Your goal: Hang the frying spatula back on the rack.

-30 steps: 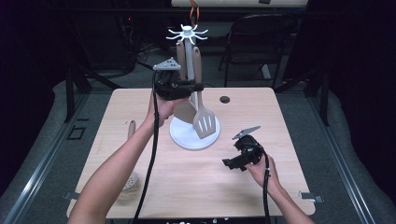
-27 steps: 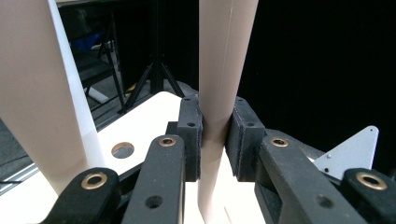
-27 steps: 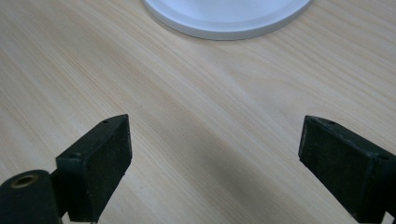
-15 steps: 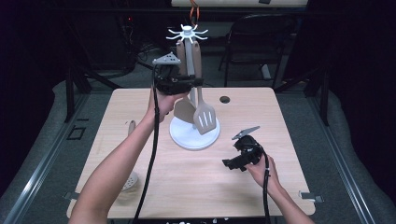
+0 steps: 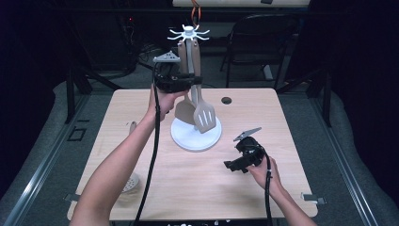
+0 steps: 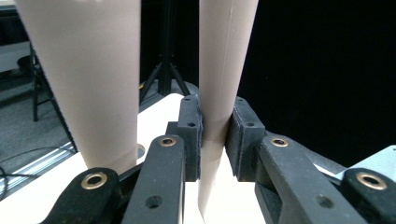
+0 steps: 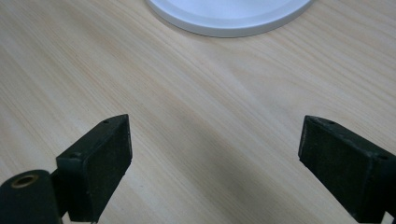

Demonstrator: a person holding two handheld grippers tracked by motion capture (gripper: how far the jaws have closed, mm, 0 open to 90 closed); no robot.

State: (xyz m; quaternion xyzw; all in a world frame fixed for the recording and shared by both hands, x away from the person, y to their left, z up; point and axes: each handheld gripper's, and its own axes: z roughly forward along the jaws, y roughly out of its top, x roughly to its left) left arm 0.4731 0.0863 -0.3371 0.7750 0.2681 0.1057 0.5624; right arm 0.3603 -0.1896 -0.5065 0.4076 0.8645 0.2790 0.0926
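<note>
Nearest, right tongs (image 7: 215, 158) resting low on the table (image 7: 187, 93), spread wide and empty, with the rack's white base (image 7: 224, 14) just ahead of them. Farther off, left tongs (image 6: 214, 140) raised and pinched nearly closed on the handle of the slotted turner (image 5: 205, 117), the plain spatula (image 6: 84, 70) hanging just beside them outside the grip; seems to be the hanging step at the hooks (image 5: 189, 32) above those tongs, so next calls for settling the handle's end on a hook before loosening. Cannot tell whether that end already sits on a hook: small and crowded in the high view, cut off in the left gripper view.
</note>
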